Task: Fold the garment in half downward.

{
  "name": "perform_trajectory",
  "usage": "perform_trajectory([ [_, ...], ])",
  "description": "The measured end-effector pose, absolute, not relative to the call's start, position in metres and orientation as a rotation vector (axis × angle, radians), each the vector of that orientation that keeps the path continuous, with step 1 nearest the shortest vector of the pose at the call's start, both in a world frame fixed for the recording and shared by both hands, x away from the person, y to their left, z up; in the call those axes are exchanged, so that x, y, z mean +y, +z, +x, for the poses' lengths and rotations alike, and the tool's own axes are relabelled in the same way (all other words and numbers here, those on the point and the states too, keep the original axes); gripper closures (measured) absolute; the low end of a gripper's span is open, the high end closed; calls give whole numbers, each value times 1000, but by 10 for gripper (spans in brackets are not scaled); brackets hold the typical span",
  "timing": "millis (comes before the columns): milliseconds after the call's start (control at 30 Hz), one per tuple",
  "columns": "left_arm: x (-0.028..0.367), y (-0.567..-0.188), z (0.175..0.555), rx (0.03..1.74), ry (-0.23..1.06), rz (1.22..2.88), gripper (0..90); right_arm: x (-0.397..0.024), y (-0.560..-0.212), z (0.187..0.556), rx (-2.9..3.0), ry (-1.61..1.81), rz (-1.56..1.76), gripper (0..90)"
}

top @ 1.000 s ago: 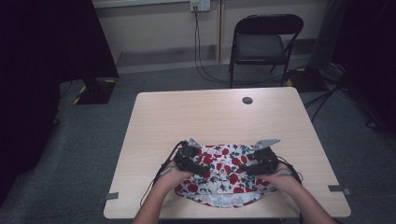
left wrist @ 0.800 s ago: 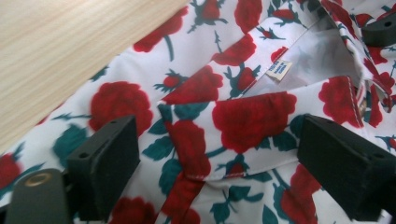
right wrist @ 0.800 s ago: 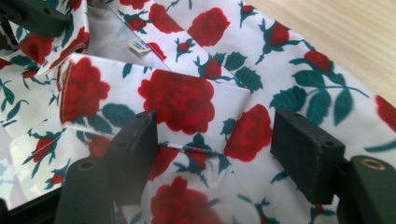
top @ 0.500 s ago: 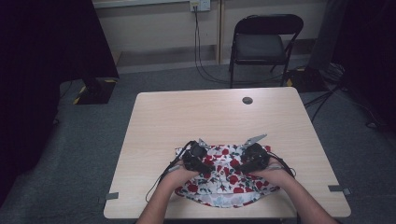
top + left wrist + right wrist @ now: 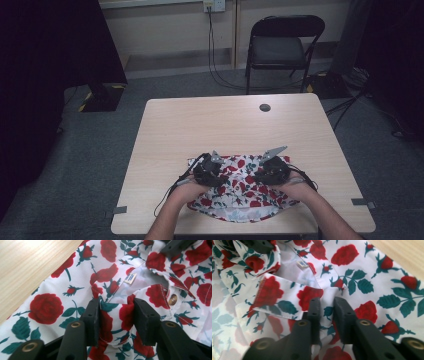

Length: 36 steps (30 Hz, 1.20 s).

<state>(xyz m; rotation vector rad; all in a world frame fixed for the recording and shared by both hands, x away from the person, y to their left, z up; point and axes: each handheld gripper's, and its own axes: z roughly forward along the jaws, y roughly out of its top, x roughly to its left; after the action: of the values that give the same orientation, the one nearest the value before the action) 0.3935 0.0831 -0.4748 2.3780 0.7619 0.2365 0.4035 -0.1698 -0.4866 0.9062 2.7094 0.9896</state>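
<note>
Two claws sit on the rose-print shirt (image 5: pixel 240 192), which lies flat near the person's edge of the surface (image 5: pixel 220 125), collar end toward the far side. Left claw (image 5: pixel 116 315) has just been closing and now pinches a raised fold of the printed cloth between its pads. Right claw (image 5: pixel 326 312) has likewise just been closing; its jaws stand nearly together with a thin ridge of the same cloth caught between them.

Key relation — in the high view the left claw (image 5: pixel 210 167) and right claw (image 5: pixel 272 167) flank the collar opening on either side, roughly level with each other, so the line between them runs across the shirt, square to its long axis. The collar label (image 5: pixel 130 278) and a brass-coloured button (image 5: pixel 172 299) lie just beyond the left claw's tips, toward the middle; the same label (image 5: pixel 302 264) shows past the right claw.

Judgement: both grips are on the shoulder area beside the neck, symmetric — neither hand is markedly nearer the garment's centre. Any lift or fold would therefore hinge along that cross line, the body of the shirt trailing toward the person. Risk: the left pinch looks bulkier than the right, so the right may slip first.
</note>
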Motion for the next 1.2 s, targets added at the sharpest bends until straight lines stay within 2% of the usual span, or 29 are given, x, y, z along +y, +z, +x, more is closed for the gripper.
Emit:
perform_trajectory([
  [100,84,-473,386,740,277,2368,640,-172,-481,399,2682,1044,914,825],
  [400,92,-467,370,705,322,2326,668,-179,-472,388,2645,1111,868,825],
  [1200,102,-478,325,582,333,2320,631,-188,-474,345,2686,1142,748,809],
])
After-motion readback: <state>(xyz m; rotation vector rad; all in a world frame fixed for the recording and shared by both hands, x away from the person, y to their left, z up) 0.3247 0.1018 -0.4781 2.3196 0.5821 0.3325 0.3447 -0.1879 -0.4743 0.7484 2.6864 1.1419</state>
